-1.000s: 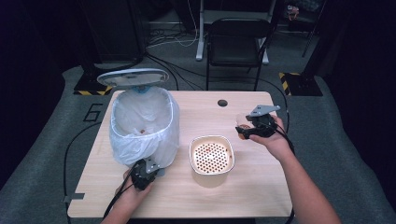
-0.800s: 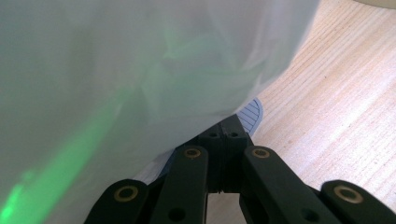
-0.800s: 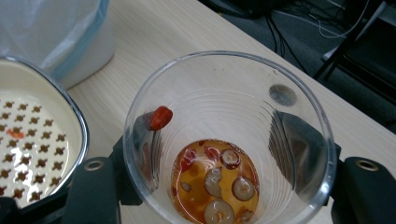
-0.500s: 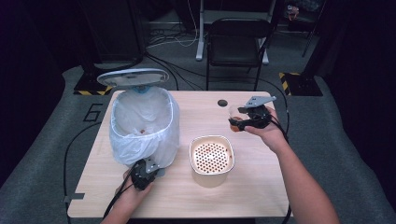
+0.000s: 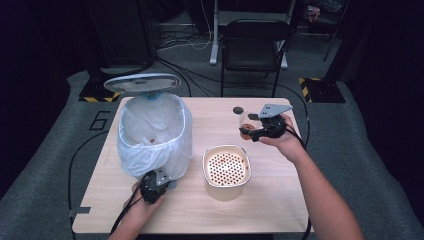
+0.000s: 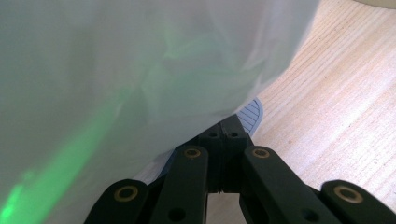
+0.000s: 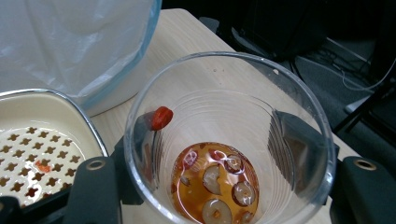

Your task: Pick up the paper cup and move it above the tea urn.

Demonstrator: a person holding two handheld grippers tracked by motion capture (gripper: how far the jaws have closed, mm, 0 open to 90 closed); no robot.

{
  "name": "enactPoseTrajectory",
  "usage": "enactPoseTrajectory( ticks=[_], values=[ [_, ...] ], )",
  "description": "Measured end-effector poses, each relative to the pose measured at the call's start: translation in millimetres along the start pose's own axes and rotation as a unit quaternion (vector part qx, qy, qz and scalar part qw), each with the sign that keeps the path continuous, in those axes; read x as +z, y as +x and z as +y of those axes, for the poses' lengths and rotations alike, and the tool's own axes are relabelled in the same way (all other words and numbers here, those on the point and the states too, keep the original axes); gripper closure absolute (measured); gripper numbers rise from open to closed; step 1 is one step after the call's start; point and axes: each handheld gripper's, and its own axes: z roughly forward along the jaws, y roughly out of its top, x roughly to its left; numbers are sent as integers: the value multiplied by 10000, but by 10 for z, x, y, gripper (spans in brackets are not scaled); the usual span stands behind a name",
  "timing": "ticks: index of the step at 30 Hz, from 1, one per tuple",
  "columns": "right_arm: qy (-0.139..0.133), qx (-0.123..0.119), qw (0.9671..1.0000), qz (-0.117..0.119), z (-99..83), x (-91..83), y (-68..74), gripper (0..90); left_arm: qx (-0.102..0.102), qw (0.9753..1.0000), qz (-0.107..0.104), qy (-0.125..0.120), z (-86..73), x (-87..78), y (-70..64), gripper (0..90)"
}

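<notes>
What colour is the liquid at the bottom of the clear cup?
Amber-orange, with pale slices in it; the liquid in the clear cup shows best in the right gripper view.

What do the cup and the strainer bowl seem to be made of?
Cup: looks like thin clear plastic, glossy; the right claw's black jaws and the amber liquid show through its ribbed wall. Strainer bowl: likely ceramic or enamel, cream and smooth, with a perforated insert; the look leaves this open.
</notes>
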Motion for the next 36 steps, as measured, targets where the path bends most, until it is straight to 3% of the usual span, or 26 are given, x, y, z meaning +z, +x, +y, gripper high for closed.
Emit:
enactPoseTrajectory(
  ticks=[11, 16, 19, 27, 32, 36],
  values=[
    [-149, -795, 9966, 134, 125, -31, 187, 352, -86, 10000, 20, -19, -4, 5, 3, 900],
    [-182, -1018, 9945, 149, 201, -53, 239, 353, 23, 10000, -11, -5, -3, 1, 15, 900],
    [-195, -1098, 9937, 124, 222, -56, 253, 354, -27, 10000, 10, -15, -7, 1, 8, 900],
    [-93, -1542, 9880, 70, 231, -41, 332, 355, -33, 10000, 12, -15, -5, 1, 7, 900],
    [-60, -1892, 9819, 16, 217, -31, 384, 356, -37, 10000, 20, -15, -6, 1, 5, 900],
    [-83, -2042, 9789, 21, 219, -35, 417, 357, -41, 10000, 17, -16, -7, 1, 6, 900]
  ],
)
